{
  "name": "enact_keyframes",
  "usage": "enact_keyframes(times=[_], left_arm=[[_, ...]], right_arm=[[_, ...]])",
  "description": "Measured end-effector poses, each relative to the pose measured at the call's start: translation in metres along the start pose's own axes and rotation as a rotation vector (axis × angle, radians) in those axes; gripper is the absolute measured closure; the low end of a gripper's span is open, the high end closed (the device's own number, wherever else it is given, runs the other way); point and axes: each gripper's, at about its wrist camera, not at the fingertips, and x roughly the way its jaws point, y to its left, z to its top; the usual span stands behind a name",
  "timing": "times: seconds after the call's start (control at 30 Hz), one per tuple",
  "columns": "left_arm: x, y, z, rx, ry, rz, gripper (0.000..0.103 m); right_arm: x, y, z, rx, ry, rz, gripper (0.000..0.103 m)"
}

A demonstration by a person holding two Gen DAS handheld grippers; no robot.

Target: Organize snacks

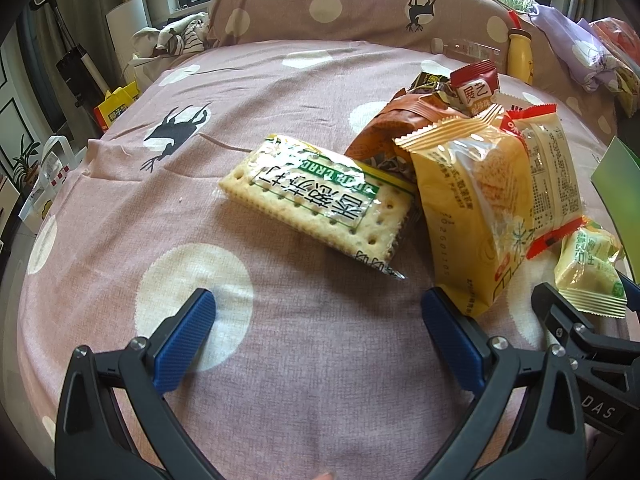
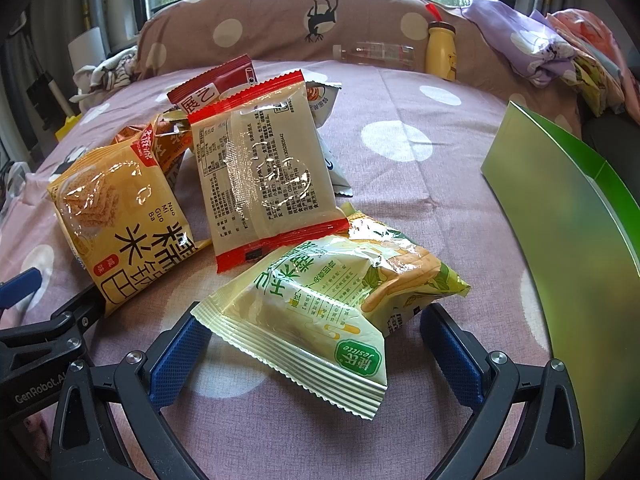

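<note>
Two grippers over a bed with a pink dotted sheet, both with fingers spread and clamping nothing. Left gripper: blue pads hover above bare sheet; cracker packet lies flat just ahead of them, apart from both fingers. Right gripper: fingers straddle the near end of a pale green snack bag, which lies between them; contact with the pads cannot be told. Beyond it, a clear red-edged packet leans against the pile; yellow rice-cracker bag to its left, dark red sachet behind. Green box stands at right, well apart from the pile. Yellow bottle near the pillow.
</note>
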Motion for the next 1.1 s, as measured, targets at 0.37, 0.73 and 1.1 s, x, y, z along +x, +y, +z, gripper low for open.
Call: enact_keyframes(times=[0.37, 0.73, 1.1], left_arm=[[-0.024, 0.012, 0.008, -0.058, 0.020, -0.042, 0.006], [-0.067, -0.027, 0.029, -0.073, -0.003, -0.428, 0.030], [-0.021, -0.109, 0.038, 0.058, 0.227, -0.489, 0.033]], right_arm=[[-0.025, -0.017, 0.016, 0.118, 0.046, 0.168, 0.000], [-0.058, -0.038, 0.073, 0.363, 0.038, 0.274, 0.001], [-0.019, -0.080, 0.050, 0.468, 0.154, 0.312, 0.029]])
